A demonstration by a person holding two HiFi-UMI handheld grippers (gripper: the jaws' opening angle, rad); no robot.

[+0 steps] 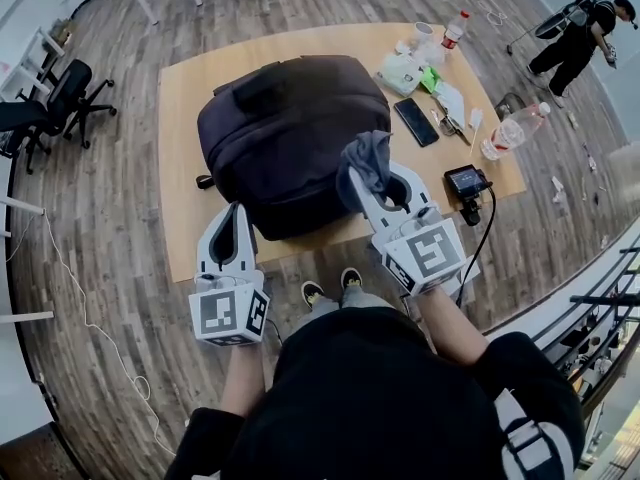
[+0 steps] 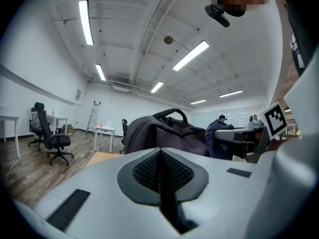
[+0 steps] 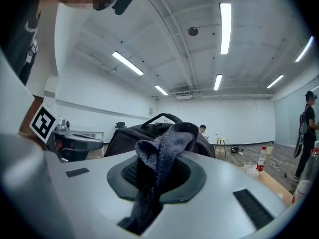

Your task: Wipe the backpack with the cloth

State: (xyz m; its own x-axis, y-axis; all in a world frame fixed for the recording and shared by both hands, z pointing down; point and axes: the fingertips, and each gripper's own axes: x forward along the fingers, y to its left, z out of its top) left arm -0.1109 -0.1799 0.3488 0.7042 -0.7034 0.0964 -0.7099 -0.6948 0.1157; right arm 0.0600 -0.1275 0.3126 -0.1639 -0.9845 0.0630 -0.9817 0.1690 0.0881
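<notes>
Grey cloth (image 1: pixel 365 158) clamped in the right gripper (image 1: pixel 375 176), at the near right edge of the dark backpack (image 1: pixel 285 133).

Head view: the backpack lies on the wooden table (image 1: pixel 180 98), with a black phone (image 1: pixel 415 121) and a plastic bottle (image 1: pixel 513 130) to its right. The left gripper (image 1: pixel 238 210) hangs at the near table edge, just clear of the backpack. Left gripper view: the jaws are pressed together with nothing between them, and the backpack stands beyond. Right gripper view: the jaws are closed on the cloth, which bunches up above the pads in front of the backpack; contact between the two cannot be judged.
</notes>
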